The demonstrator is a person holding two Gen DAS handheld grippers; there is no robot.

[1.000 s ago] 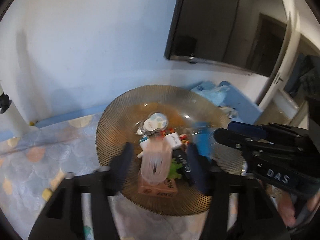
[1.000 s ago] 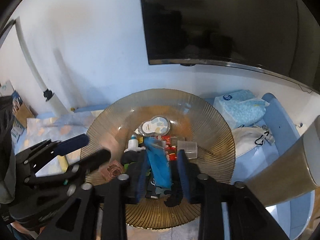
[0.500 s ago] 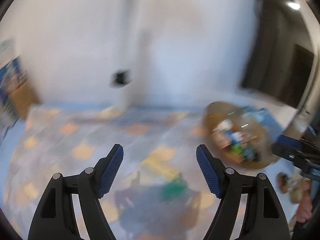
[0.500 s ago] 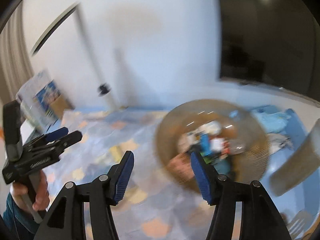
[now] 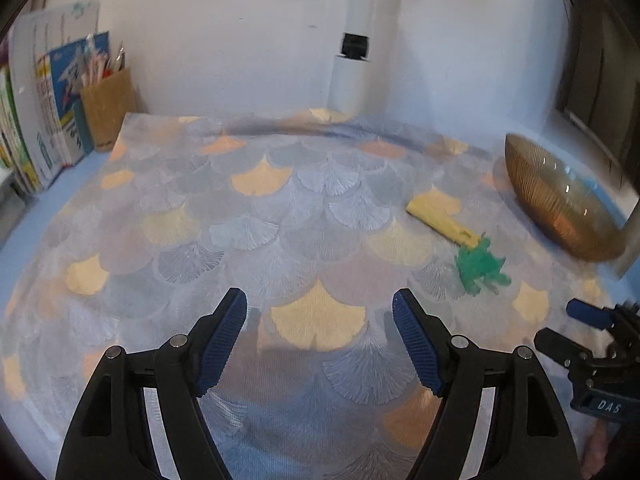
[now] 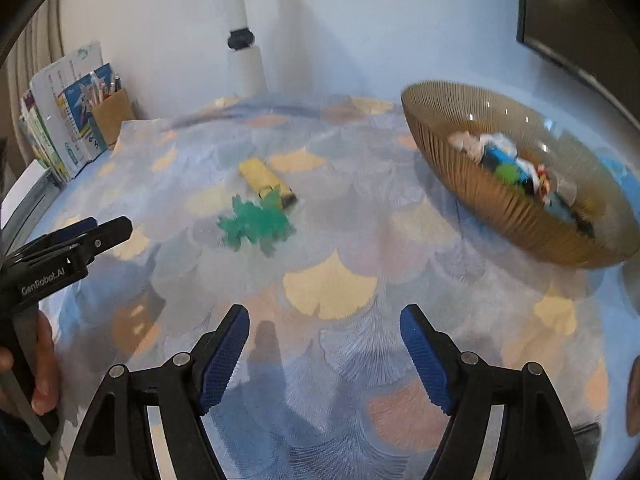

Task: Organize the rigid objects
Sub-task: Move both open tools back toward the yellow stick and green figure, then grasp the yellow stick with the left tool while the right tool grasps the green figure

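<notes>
Right claw (image 6: pixel 325 334) jaws opening, empty, blue item dropped since earlier; left claw (image 5: pixel 319 318) spread, empty. Both now off bowl (image 6: pixel 496 204), above bare desk (image 5: pixel 248 240); green toy (image 6: pixel 256 224), yellow block (image 6: pixel 262 176) apart.

White wall (image 5: pixel 240 32), fan-patterned tablecloth (image 5: pixel 256 216) (books (image 5: pixel 44 112) at left)

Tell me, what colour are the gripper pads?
Blue, ribbed pads; clearest in the right wrist view.
</notes>
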